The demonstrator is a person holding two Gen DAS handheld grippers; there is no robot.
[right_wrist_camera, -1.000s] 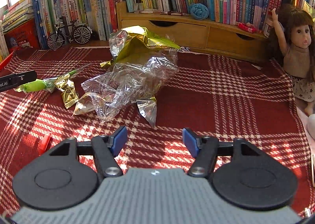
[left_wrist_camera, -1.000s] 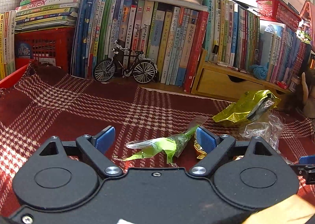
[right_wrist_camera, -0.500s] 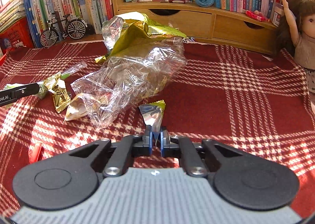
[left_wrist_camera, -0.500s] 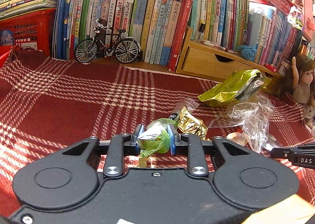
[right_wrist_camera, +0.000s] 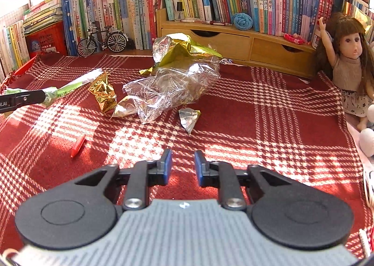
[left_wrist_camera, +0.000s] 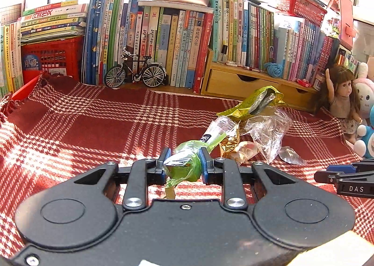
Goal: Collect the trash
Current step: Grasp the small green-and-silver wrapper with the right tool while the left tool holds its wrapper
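My left gripper (left_wrist_camera: 183,160) is shut on a green plastic wrapper (left_wrist_camera: 187,167), whose clear end points toward the litter pile. In the right wrist view the green wrapper (right_wrist_camera: 67,89) sticks out past the left gripper's finger (right_wrist_camera: 23,100). My right gripper (right_wrist_camera: 182,163) is open with nothing between its pads, low over the red checked cloth (right_wrist_camera: 257,114). Ahead of it lie a small silver wrapper (right_wrist_camera: 188,118), a clear plastic bag (right_wrist_camera: 173,83), a yellow-green foil bag (right_wrist_camera: 184,48) and a crumpled gold wrapper (right_wrist_camera: 104,95).
A red crayon-like stick (right_wrist_camera: 78,146) lies on the cloth at the left. Behind stand a row of books (left_wrist_camera: 163,39), a model bicycle (left_wrist_camera: 134,72), a wooden drawer shelf (right_wrist_camera: 233,41) and a red basket (left_wrist_camera: 53,58). A doll (right_wrist_camera: 348,65) sits at the right edge.
My right gripper opened, let go of the small silver wrapper and drew back from it. My left gripper stayed shut on the green wrapper and pulled back slightly.
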